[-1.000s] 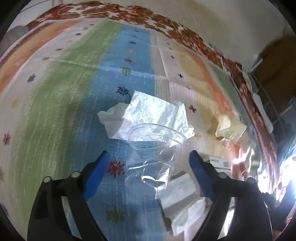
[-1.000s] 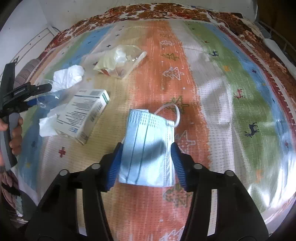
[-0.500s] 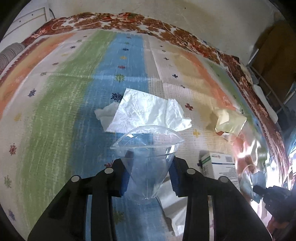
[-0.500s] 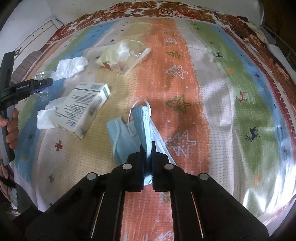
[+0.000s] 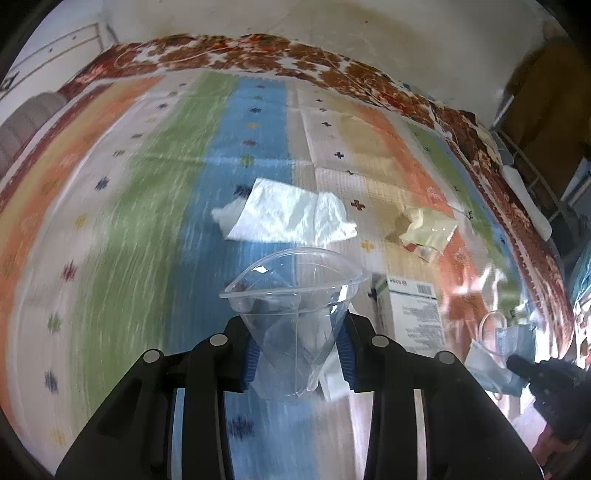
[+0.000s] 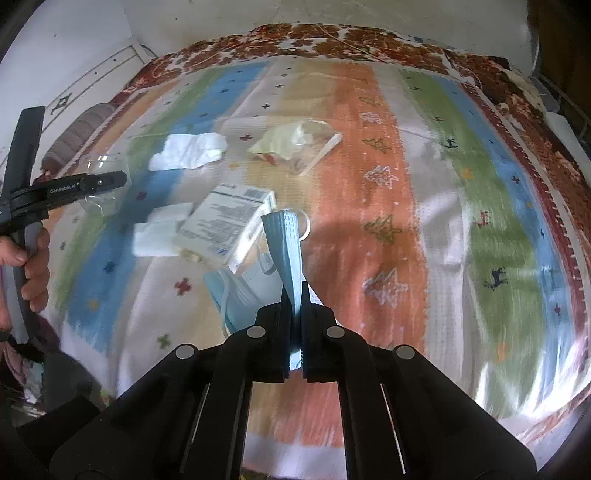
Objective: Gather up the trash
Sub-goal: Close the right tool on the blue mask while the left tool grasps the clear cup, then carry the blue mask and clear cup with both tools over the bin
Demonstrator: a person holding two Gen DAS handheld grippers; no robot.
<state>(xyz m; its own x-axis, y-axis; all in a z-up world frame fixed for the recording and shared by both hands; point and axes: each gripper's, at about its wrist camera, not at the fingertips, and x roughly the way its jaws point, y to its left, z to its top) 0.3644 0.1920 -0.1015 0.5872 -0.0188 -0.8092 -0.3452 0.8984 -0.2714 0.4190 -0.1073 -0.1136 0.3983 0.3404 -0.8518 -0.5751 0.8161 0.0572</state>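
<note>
Now, pinched between the blue pads of the left gripper [image 5: 297,354]: a clear plastic cup [image 5: 293,295], squashed into a cone, rim up and forward, lifted off the striped cloth [image 5: 155,236]; fingers [image 5: 251,360] pressed against the cup's lower walls from either side; seen again from the right wrist view as a black tool [image 6: 66,190] at the far left with the cup [image 6: 101,184] in its tip and a bare hand [image 6: 31,262] around the handle. Clamped in the right gripper [image 6: 293,314]: a light blue face mask [image 6: 284,251], folded edge standing upright between fingers [image 6: 310,325] drawn nearly together, the rest of it hanging down to the left with a white ear loop [image 6: 304,225] curling beside the top; visible too at the right edge of the left wrist view, mask [image 5: 498,354] dangling from a dark tip [image 5: 532,369]. Lying flat on the cloth: a white medicine box [image 6: 229,225] with a barcode, just beyond the mask; a crumpled white tissue [image 6: 160,229] touching the box's left side; a second, larger tissue [image 6: 188,149] farther back on the blue and green stripes; a transparent wrapper [image 6: 295,146] with yellowish contents on the pale and orange stripes, apart from the tissues. From the left wrist view, larger tissue [image 5: 288,218] just past the cup's rim, wrapper [image 5: 424,230] to its right, box [image 5: 412,314] beside the right finger; cloth edged with a brown floral border [image 5: 332,66] against a pale wall [image 5: 295,22].
</note>
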